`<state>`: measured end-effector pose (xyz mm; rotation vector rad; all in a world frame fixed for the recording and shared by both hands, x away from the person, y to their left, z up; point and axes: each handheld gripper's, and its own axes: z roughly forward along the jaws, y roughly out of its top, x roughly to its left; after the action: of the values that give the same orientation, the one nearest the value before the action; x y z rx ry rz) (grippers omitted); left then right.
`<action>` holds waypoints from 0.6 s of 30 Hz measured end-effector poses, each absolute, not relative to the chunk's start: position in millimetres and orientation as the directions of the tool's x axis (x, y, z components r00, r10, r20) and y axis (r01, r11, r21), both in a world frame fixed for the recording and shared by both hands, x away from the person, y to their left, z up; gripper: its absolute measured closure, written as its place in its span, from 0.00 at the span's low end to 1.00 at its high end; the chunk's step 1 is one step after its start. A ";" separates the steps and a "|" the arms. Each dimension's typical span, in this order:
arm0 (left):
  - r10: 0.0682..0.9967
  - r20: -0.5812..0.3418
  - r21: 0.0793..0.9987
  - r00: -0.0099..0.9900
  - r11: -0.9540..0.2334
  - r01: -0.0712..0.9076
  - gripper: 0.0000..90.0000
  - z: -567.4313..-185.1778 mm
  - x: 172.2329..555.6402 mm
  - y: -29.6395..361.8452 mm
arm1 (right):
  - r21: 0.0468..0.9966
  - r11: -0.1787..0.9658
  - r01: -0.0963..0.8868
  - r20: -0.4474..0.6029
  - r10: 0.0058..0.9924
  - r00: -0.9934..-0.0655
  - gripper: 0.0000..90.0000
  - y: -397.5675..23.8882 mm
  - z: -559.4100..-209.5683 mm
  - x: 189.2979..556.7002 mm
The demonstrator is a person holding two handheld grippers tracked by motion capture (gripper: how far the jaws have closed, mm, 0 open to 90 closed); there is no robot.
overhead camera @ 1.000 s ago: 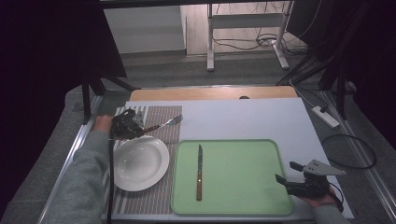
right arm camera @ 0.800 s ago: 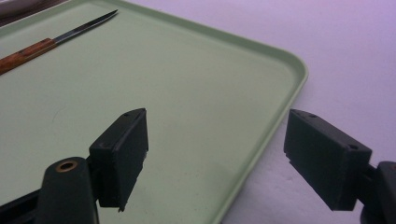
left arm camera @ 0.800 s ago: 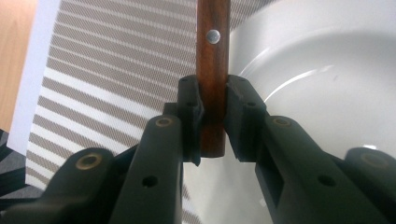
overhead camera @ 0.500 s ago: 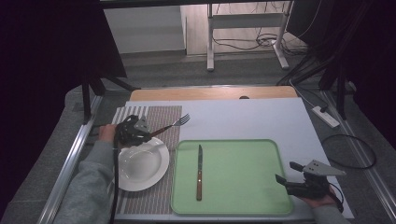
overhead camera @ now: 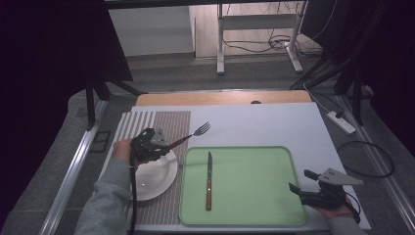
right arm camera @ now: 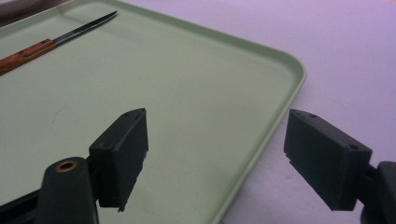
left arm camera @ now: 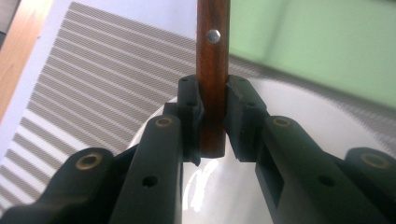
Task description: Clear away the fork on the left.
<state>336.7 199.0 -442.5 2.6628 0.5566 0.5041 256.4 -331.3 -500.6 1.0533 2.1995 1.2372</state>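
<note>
High view: above near side of table (overhead camera: 274,122), facing forward and down. Left gripper view: close over plate (left arm camera: 299,107). Right gripper view: low, near tray (right arm camera: 196,93); tray shared by all.

Knife (overhead camera: 209,180) lies lengthwise on the green tray (overhead camera: 254,196) (left portion); power strip (overhead camera: 341,122) well right of the tray.

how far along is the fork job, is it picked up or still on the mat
Done: the fork is picked up; the left gripper is shut on its wooden handle, above the white plate. In hand: carrying it, tines pointing toward the green tray, where the knife already lies. Left: setting the fork down, probably on the tray. The right gripper waits open at the tray's corner.
</note>
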 end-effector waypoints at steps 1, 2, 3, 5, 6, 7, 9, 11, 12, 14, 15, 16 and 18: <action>0.443 0.266 0.425 0.856 -0.851 0.309 0.84 -443.1 335.1 195.3 | 0.851 0.323 0.414 0.015 0.773 -0.634 0.25 -331.3 -500.4 256.1; 0.447 0.264 0.426 0.855 -0.849 0.312 0.84 -443.7 333.7 190.9 | 0.851 0.324 0.413 0.014 0.773 -0.634 0.25 -331.3 -500.3 255.7; 0.450 0.262 0.427 0.854 -0.847 0.315 0.84 -444.1 332.9 188.5 | 0.851 0.326 0.412 0.012 0.773 -0.635 0.25 -331.3 -500.1 255.5; 0.455 0.259 0.429 0.852 -0.844 0.320 0.84 -444.9 330.7 181.9 | 0.851 0.325 0.412 0.012 0.773 -0.635 0.25 -331.4 -500.1 255.4; 0.453 0.259 0.430 0.853 -0.845 0.318 0.84 -445.0 329.5 179.3 | 0.851 0.325 0.412 0.012 0.773 -0.635 0.25 -331.5 -500.0 255.4; 0.456 0.254 0.433 0.853 -0.842 0.321 0.84 -445.4 328.6 177.0 | 0.851 0.325 0.412 0.012 0.773 -0.635 0.25 -331.5 -500.0 255.3; 0.472 0.254 0.434 0.844 -0.836 0.336 0.84 -445.5 326.8 172.7 | 0.852 0.324 0.412 0.012 0.773 -0.635 0.25 -331.4 -499.9 255.1; 0.473 0.250 0.438 0.845 -0.833 0.338 0.84 -446.0 325.3 169.1 | 0.852 0.324 0.412 0.013 0.773 -0.634 0.25 -331.5 -499.9 255.1; 0.474 0.250 0.441 0.844 -0.832 0.337 0.84 -446.5 324.5 167.8 | 0.851 0.324 0.412 0.012 0.773 -0.634 0.25 -331.5 -500.0 255.1; 0.476 0.245 0.445 0.845 -0.829 0.338 0.84 -447.8 323.2 163.9 | 0.851 0.325 0.412 0.012 0.773 -0.634 0.25 -331.6 -500.1 255.1; 0.475 0.245 0.445 0.845 -0.829 0.338 0.84 -448.3 322.7 162.4 | 0.852 0.324 0.412 0.012 0.774 -0.633 0.25 -331.6 -500.0 255.0; 0.472 0.244 0.443 0.847 -0.831 0.335 0.84 -448.9 322.2 160.5 | 0.852 0.324 0.412 0.012 0.774 -0.633 0.25 -331.6 -500.0 255.1; 0.471 0.242 0.447 0.848 -0.830 0.333 0.84 -449.9 321.2 157.1 | 0.851 0.325 0.413 0.011 0.774 -0.633 0.25 -331.5 -500.2 255.2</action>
<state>321.2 157.1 -449.9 2.6323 0.5976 0.4864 255.2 -331.5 -500.2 1.0504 2.1978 1.2336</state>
